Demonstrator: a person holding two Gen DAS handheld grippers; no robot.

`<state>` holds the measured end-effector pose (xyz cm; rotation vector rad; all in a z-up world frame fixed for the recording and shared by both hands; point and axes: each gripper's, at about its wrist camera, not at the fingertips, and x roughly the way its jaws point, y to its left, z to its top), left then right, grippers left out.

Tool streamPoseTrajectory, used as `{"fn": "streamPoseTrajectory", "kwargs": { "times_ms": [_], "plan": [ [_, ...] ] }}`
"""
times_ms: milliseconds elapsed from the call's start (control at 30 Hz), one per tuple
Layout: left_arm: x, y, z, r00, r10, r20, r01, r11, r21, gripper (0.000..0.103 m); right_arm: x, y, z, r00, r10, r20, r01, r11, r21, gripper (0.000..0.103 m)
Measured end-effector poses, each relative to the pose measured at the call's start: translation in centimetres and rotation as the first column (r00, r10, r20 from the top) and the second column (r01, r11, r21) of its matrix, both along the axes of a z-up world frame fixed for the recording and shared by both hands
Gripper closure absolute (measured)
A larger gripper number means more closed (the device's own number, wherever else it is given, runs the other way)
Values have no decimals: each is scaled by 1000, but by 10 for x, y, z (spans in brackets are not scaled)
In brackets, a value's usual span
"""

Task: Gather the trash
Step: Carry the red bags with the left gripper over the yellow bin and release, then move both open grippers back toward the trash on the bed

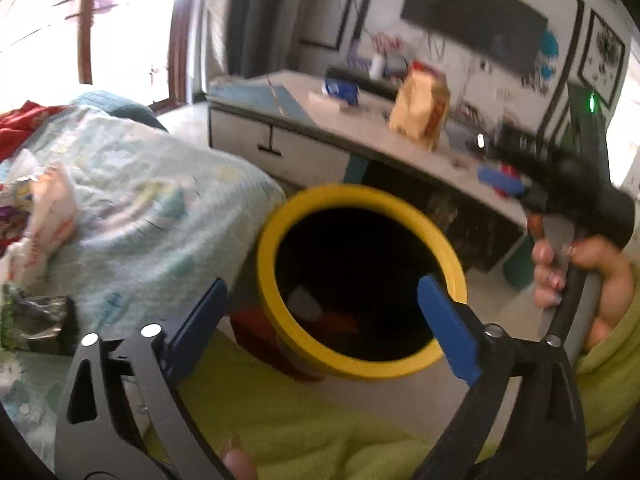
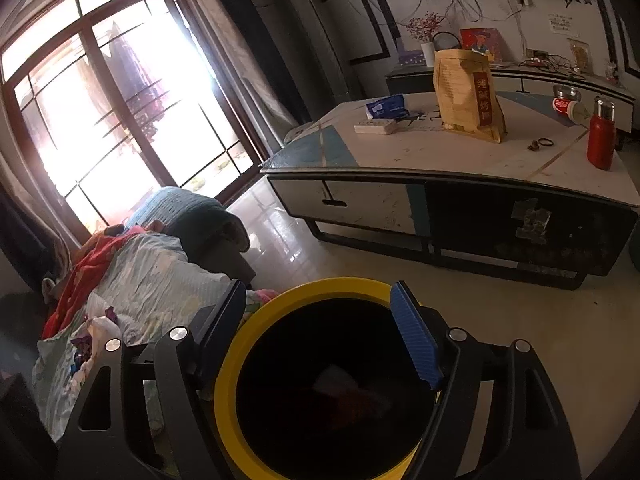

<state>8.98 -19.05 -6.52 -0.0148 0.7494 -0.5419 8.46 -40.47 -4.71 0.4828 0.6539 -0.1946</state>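
A bin with a yellow rim (image 1: 272,304) stands on the floor beside the bed, its inside dark. At its bottom lie a pale scrap (image 1: 304,304) and an orange piece (image 1: 340,322). My left gripper (image 1: 324,320) hangs over the bin's mouth, open, with nothing between its blue pads. The right wrist view looks down into the same bin (image 2: 228,380), where a pale scrap (image 2: 334,380) shows. My right gripper (image 2: 320,332) is open above the rim and holds nothing. A crumpled white wrapper (image 1: 52,208) and a dark green wrapper (image 1: 36,320) lie on the bed.
A patterned blanket (image 2: 152,280) covers the bed on the left. A low coffee table (image 2: 440,168) stands beyond the bin with a paper bag (image 2: 468,92), a red flask (image 2: 600,140) and a tissue pack (image 2: 386,106). A hand (image 1: 580,280) grips the right tool.
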Motion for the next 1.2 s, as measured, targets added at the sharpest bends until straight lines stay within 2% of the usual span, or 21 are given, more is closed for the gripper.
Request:
{"fn": "streamPoseTrajectory", "kwargs": {
  "times_ms": [267, 367, 633, 767, 900, 1000, 1200],
  "plan": [
    [-16, 28, 33, 987, 105, 124, -97, 993, -67, 11, -9, 21, 18, 998, 16, 61, -14, 999, -36, 23],
    [-20, 42, 38, 977, 157, 144, -151, 987, -55, 11, -10, 34, 24, 996, 49, 79, -46, 998, -37, 22],
    [-26, 80, 45, 949, 264, 169, -253, 964, -85, 11, -14, 74, 42, 985, 127, 120, -120, 991, -65, 19],
    [-30, 100, 49, 924, 322, 206, -313, 947, -76, 11, -15, 98, 49, 973, 184, 136, -173, 981, -89, 19],
    [-30, 118, 51, 900, 386, 203, -376, 922, -90, 11, -19, 122, 54, 955, 248, 160, -231, 966, -117, 18],
    [-32, 133, 54, 874, 436, 216, -425, 900, -95, 11, -23, 141, 60, 933, 303, 193, -281, 951, -131, 17],
    [-33, 168, 58, 826, 519, 219, -506, 854, -117, 11, -24, 176, 66, 892, 406, 198, -376, 910, -173, 16]
  ]
}}
